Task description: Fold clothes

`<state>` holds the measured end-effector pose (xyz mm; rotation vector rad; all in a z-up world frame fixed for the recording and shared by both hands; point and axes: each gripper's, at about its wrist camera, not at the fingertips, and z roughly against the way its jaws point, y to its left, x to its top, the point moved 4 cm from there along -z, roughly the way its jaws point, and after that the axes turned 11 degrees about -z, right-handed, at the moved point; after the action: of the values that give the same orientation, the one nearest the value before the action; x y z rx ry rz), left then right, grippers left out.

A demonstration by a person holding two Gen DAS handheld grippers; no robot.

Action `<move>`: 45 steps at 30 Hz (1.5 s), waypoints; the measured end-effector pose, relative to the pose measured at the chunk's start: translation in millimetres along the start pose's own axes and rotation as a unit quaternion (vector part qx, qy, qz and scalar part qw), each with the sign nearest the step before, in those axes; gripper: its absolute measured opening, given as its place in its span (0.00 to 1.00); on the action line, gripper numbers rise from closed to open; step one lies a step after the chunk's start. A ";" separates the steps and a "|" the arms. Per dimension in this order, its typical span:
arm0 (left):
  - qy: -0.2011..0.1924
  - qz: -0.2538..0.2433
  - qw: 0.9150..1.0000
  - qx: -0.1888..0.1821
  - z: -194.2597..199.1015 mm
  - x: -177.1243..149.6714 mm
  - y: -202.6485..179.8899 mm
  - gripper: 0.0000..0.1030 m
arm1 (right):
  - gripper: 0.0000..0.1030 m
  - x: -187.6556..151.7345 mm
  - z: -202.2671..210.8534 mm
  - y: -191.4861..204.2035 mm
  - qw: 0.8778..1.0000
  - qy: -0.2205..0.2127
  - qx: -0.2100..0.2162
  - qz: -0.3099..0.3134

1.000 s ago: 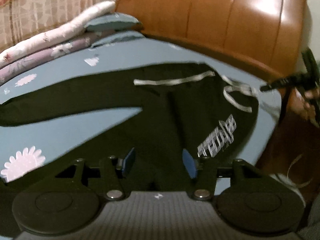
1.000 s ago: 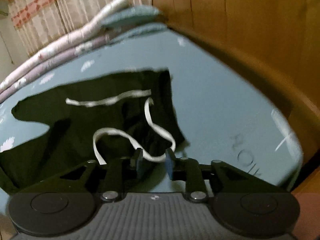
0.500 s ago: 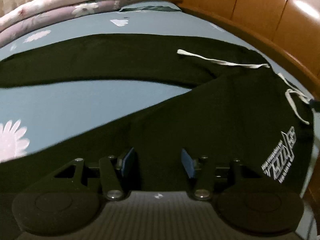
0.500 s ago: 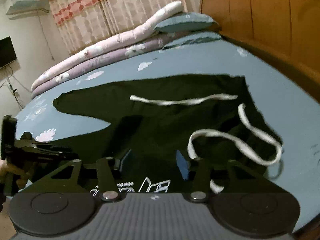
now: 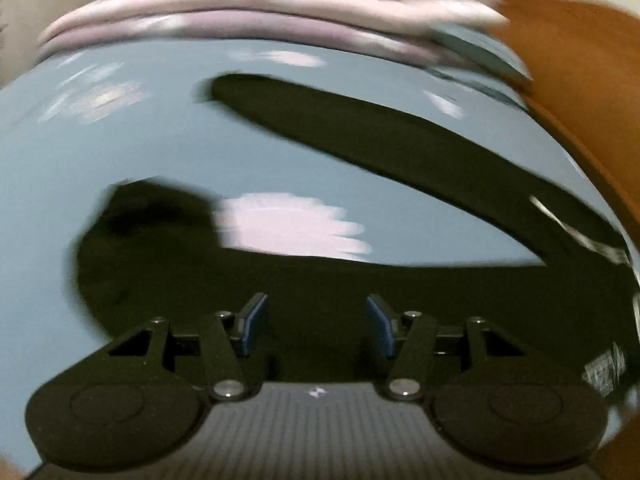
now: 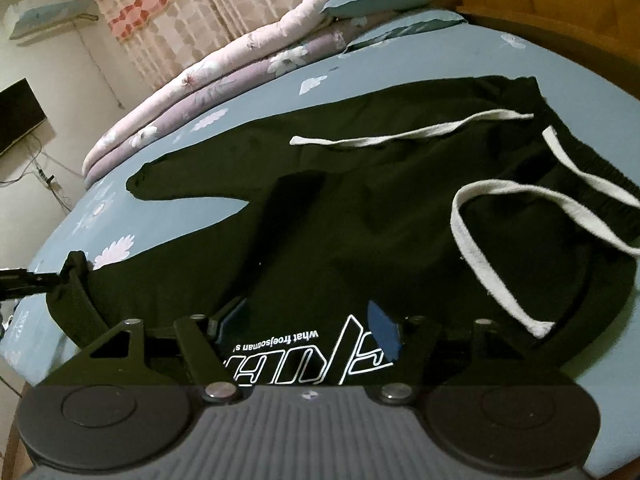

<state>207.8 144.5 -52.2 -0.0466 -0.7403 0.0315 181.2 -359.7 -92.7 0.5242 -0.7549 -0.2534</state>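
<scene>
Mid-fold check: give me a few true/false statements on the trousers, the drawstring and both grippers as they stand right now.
1. The black trousers with the white printed logo lie on a blue flower-print bedsheet. True.
2. The left gripper is clamped shut on a trouser leg. False: its jaws stand apart over black cloth, gripping nothing.
3. The white drawstring lies loose on top of the trousers near the waistband. True.
4. The right gripper holds the drawstring. False: its jaws are open above the printed logo, and the drawstring lies off to its right.
5. The two trouser legs lie stacked together. False: blue sheet shows between them.
</scene>
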 end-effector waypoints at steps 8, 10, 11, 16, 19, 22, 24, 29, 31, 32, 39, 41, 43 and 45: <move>0.020 0.188 0.982 0.002 -11.8 -33.8 103.5 0.47 | 0.71 9.8 -5.5 17.8 1.000 -0.001 0.001 0.002; 0.019 0.208 0.978 0.000 -16.1 -39.0 116.9 0.47 | 0.73 15.0 -5.9 25.9 1.000 -0.002 -0.003 0.006; 0.017 0.215 0.976 -0.007 -16.0 -42.0 121.9 0.47 | 0.74 17.6 -6.1 30.0 1.000 -0.003 -0.005 0.008; 0.019 0.235 0.972 -0.026 -23.2 -50.4 146.6 0.47 | 0.76 33.5 -19.2 53.4 1.000 -0.008 -0.022 0.011; 0.013 0.250 0.967 -0.050 -29.6 -50.7 156.9 0.47 | 0.77 38.1 -36.1 67.5 0.999 0.002 -0.038 0.015; 0.006 0.261 0.963 -0.069 -35.3 -49.1 165.5 0.47 | 0.77 34.2 -56.5 75.5 0.998 0.037 -0.054 0.020; 0.002 0.266 0.961 -0.081 -40.3 -46.7 170.4 0.47 | 0.77 26.7 -67.7 78.4 0.995 0.062 -0.077 0.029; -0.013 0.276 0.955 -0.103 -53.3 -40.8 180.5 0.48 | 0.78 9.5 -84.9 85.4 0.988 0.092 -0.113 0.053; -0.020 0.278 0.954 -0.108 -57.7 -38.8 182.8 0.48 | 0.78 8.1 -89.0 95.0 0.989 0.090 -0.097 0.066; -0.024 0.278 0.954 -0.110 -59.8 -37.9 183.8 0.48 | 0.79 7.4 -92.6 101.5 0.989 0.090 -0.089 0.070; -0.044 0.270 0.958 -0.086 -63.9 -39.8 182.5 0.10 | 0.79 -8.1 -100.2 124.9 0.986 0.091 -0.073 0.118; -0.046 0.270 0.959 -0.075 -59.5 -41.9 181.0 0.08 | 0.79 -8.9 -96.5 124.5 0.986 0.088 -0.071 0.123; -0.052 0.259 0.963 -0.059 -47.6 -41.4 177.4 0.07 | 0.79 -9.8 -92.8 124.1 0.986 0.084 -0.069 0.127; -0.056 0.249 0.966 -0.044 -31.4 -42.6 174.5 0.07 | 0.79 -10.6 -89.0 123.8 0.986 0.080 -0.067 0.132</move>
<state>195.4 315.9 -113.4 -0.3181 -0.8276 0.4857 240.7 -219.0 -86.7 0.3078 -0.6368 -0.0147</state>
